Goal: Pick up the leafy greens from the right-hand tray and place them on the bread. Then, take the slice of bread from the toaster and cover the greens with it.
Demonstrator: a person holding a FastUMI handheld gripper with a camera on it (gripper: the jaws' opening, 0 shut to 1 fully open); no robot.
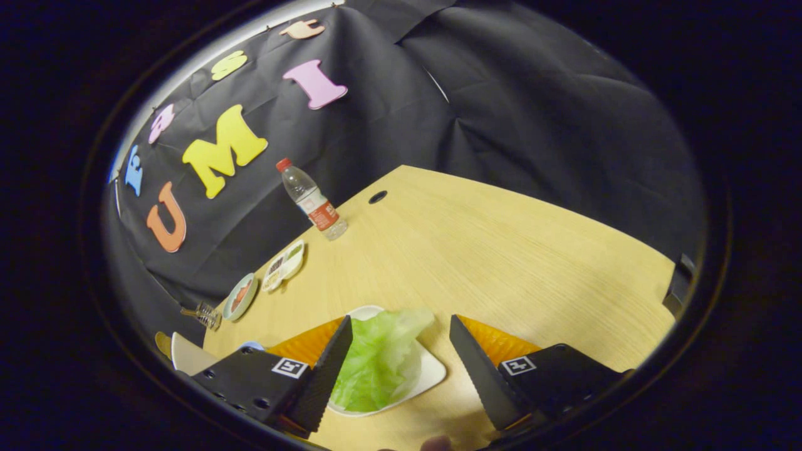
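Spread wide, the gripper's (401,351) fingers (326,376) hang just above the wooden surface (501,250), gripping nothing. Between them lie the leafy greens (379,357) on a white tray (432,374), the left finger over the tray's edge. Beyond, near the black cloth wall, stands a water bottle (311,199), with small dishes (284,266) nearer along the surface's edge.

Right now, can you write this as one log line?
gripper: open | leafy greens: between fingers, on white tray | not gripped yet
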